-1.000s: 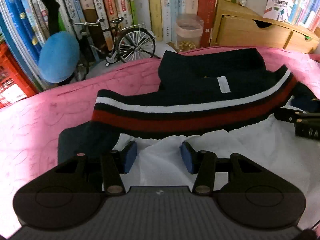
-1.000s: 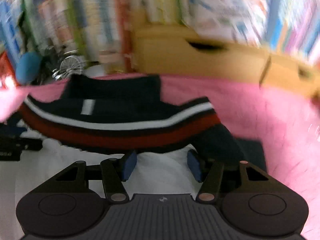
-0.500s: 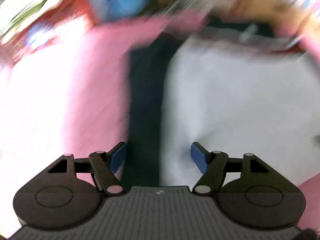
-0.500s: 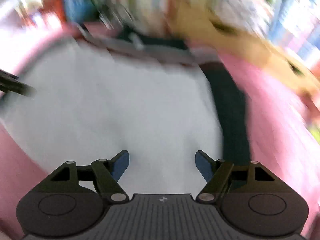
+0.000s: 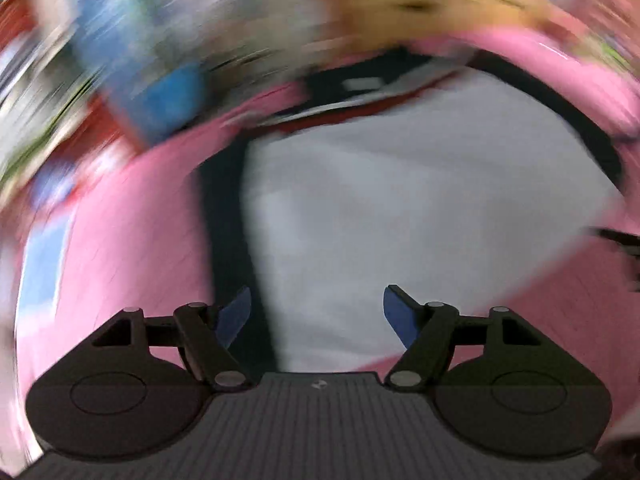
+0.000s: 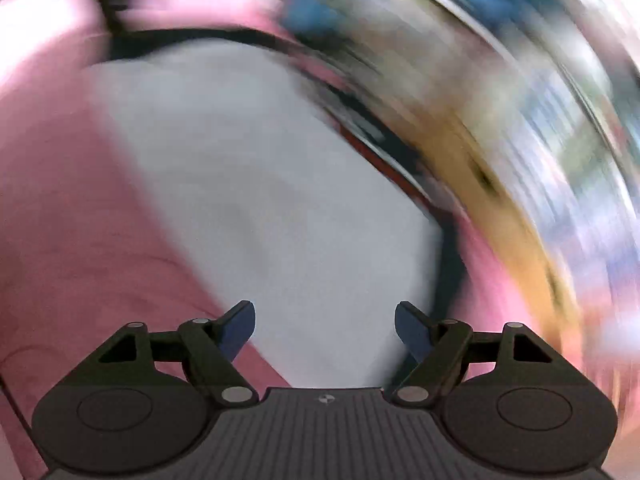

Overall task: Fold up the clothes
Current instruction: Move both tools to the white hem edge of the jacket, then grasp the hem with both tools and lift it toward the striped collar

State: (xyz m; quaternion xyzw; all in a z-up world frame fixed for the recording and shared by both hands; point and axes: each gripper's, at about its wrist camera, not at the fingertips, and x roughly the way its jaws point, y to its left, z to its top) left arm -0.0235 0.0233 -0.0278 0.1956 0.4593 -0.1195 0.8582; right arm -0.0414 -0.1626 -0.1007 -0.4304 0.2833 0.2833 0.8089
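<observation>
on the pink cover [image 5: 132, 216] the garment [image 5: 420, 208] lies spread, its white panel up, dark edging down both sides and the red-and-white striped band at the far end, just below the smeared bookshelf [image 5: 168, 40]. a second ago both tools sat low at that striped band, jaws narrower and right over the cloth; now they've pulled back to the near end and everything's streaking, so they're moving fast. left gripper [image 5: 316, 312] is wide, nothing between the blue pads, hanging over the near left side by the dark edging. right gripper [image 6: 325, 326] is wide too, empty, over the near right corner of the white panel [image 6: 272, 200], its view swinging hard. my read: the far end has been let go and the hands are resetting at the near edge, likely for another fold. too blurred to judge how neat the cloth lies.
</observation>
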